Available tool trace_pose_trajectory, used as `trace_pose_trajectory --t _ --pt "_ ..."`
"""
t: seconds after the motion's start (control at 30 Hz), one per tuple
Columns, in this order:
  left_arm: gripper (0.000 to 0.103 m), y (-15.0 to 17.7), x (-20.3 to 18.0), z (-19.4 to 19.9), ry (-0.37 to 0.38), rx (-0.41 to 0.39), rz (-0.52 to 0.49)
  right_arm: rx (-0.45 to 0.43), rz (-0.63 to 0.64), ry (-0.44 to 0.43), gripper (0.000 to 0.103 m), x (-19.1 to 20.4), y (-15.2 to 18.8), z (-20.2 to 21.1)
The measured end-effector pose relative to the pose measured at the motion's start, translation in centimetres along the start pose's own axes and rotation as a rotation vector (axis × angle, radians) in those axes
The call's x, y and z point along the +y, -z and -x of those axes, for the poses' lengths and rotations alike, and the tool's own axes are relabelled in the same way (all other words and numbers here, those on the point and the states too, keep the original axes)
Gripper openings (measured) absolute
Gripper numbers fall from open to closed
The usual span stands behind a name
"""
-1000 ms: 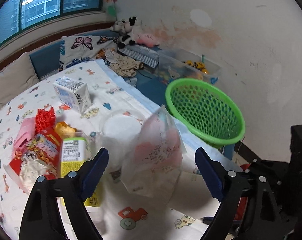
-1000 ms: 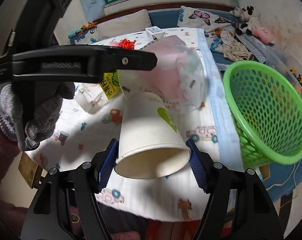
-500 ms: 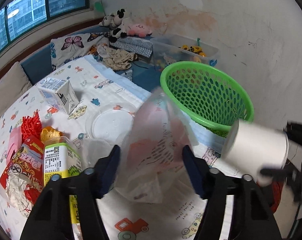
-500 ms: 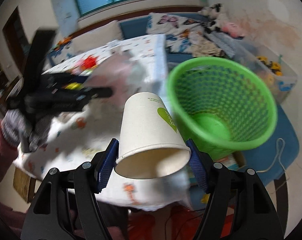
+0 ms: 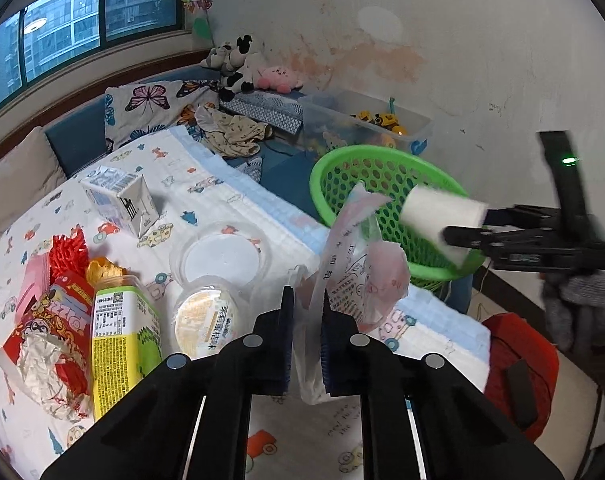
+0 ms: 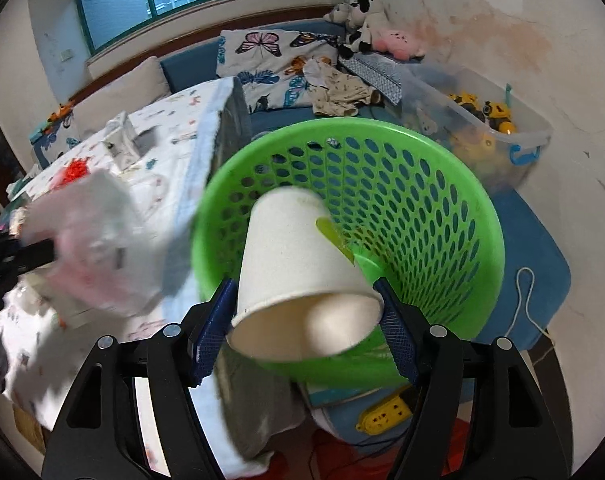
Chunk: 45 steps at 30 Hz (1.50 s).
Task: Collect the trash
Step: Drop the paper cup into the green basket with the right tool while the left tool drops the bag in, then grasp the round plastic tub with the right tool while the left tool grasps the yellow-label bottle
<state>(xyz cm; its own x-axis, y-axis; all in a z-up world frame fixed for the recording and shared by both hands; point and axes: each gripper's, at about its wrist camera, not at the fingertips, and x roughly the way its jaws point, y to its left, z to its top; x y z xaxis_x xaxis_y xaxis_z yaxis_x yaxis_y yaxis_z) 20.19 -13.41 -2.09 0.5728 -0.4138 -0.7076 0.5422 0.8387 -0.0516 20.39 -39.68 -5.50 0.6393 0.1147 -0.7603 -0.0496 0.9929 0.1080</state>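
My left gripper (image 5: 304,344) is shut on a clear plastic bag (image 5: 358,264) with pink print and holds it above the table's right edge. The bag also shows blurred in the right wrist view (image 6: 98,248). My right gripper (image 6: 304,320) is shut on a white paper cup (image 6: 298,264) and holds it over the open mouth of the green mesh basket (image 6: 434,208). In the left wrist view the cup (image 5: 442,216) hangs over the basket (image 5: 342,176), which stands beside the table.
On the patterned tablecloth (image 5: 222,196) lie a milk carton (image 5: 120,200), a clear lid (image 5: 220,256), a round tub (image 5: 206,320), a green-yellow bottle (image 5: 118,344) and red wrappers (image 5: 50,320). A clear toy bin (image 6: 482,120) stands behind the basket. A yellow power strip (image 6: 386,412) lies on the floor.
My left gripper has closed on the plastic bag and lifted it. My right gripper has carried the paper cup from over the table to over the green basket.
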Motion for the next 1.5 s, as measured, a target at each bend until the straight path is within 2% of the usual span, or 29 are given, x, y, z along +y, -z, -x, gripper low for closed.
trace_pose_trajectory --t 0.23,0.3,0.33,0.37,0.47,0.73,0.83,1.03,1.2,1.27,1.3,1.4,1.5 --pt "0.011 -1.8 -0.5 1.3 0.032 -0.032 0.007 0.04 -0.043 0.01 0.071 -1.2 -0.6 -2.6" --pt "0.011 -2.3 -0.8 1.3 0.052 -0.034 0.009 0.035 -0.049 0.011 0.073 -1.5 -0.5 -2.5" --pt "0.011 -2.7 -1.0 1.3 0.059 -0.036 0.011 0.028 -0.052 0.01 0.079 -1.6 -0.6 -2.4" --pt "0.011 -3.0 -1.1 1.2 0.065 -0.037 0.01 0.024 -0.052 0.008 0.081 -1.6 -0.5 -2.2" --pt "0.011 -4.1 -1.8 0.7 0.082 -0.043 0.006 0.012 -0.054 0.013 0.081 -1.9 -0.5 -1.5" --pt "0.011 -8.1 -4.4 -2.5 0.139 -0.031 0.016 -0.022 -0.06 0.021 0.081 -2.4 0.3 1.1" --pt "0.011 -9.2 -5.5 -4.0 0.154 -0.019 0.023 -0.039 -0.037 0.054 0.081 -2.2 0.9 2.0" --pt "0.012 -10.1 -7.7 -7.0 0.176 0.034 0.03 -0.047 -0.049 0.053 0.082 -2.6 2.4 2.9" --pt "0.022 -9.9 -8.4 -8.8 0.197 0.067 0.056 -0.041 -0.071 0.05 0.082 -3.2 3.3 3.2" --pt "0.046 -9.5 -8.2 -8.6 0.202 0.059 0.076 -0.039 -0.075 0.049 0.082 -3.3 3.7 3.4" --pt "0.049 -9.3 -8.0 -8.2 0.191 0.045 0.079 -0.038 -0.076 0.049 0.082 -3.3 3.7 3.5" --pt "0.049 -8.6 -7.0 -6.8 0.185 0.037 0.096 -0.044 -0.072 0.036 0.082 -2.8 3.8 4.0" --pt "0.049 -7.5 -5.3 -4.9 0.139 0.019 0.11 -0.055 -0.055 0.012 0.082 -1.6 3.7 4.3"
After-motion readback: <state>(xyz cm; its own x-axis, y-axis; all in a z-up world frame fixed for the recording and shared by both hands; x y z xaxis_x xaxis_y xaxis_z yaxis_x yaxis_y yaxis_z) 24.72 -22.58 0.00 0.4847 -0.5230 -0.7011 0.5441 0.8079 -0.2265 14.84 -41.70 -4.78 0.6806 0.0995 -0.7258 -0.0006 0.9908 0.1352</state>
